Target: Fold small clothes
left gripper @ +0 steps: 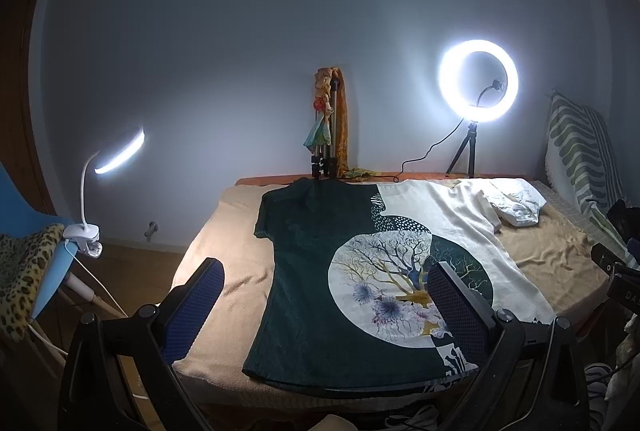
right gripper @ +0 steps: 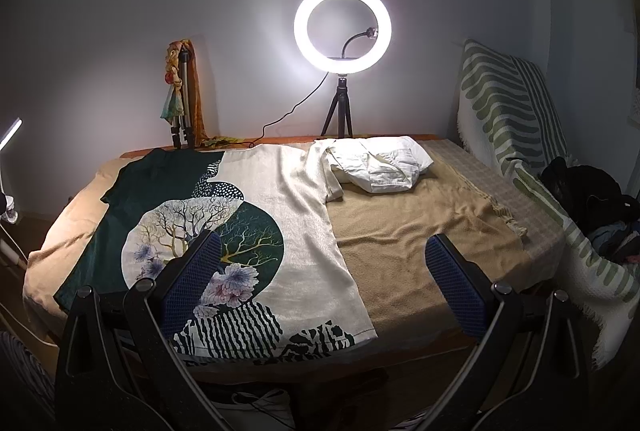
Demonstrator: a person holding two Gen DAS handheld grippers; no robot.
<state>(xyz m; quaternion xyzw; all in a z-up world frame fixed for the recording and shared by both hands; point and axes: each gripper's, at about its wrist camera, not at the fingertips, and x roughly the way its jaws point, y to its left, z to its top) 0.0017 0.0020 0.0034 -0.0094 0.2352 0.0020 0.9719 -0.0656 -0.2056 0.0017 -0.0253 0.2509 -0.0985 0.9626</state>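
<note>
I saw the printed T-shirt (left gripper: 320, 271) spread flat on the tan towel (right gripper: 408, 243), its hem along the near edge of the table. My left gripper (left gripper: 326, 305) and right gripper (right gripper: 324, 287) hung above that edge, jaws wide, holding nothing. A crumpled white garment (right gripper: 380, 163) touched the right sleeve; bare towel lay open rightward.

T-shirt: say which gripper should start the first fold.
Probably the left gripper. Its open jaws straddle the T-shirt near the hem, over the dark green half. The right gripper, also open, straddles the shirt's cream edge and mostly the tan towel.
</note>
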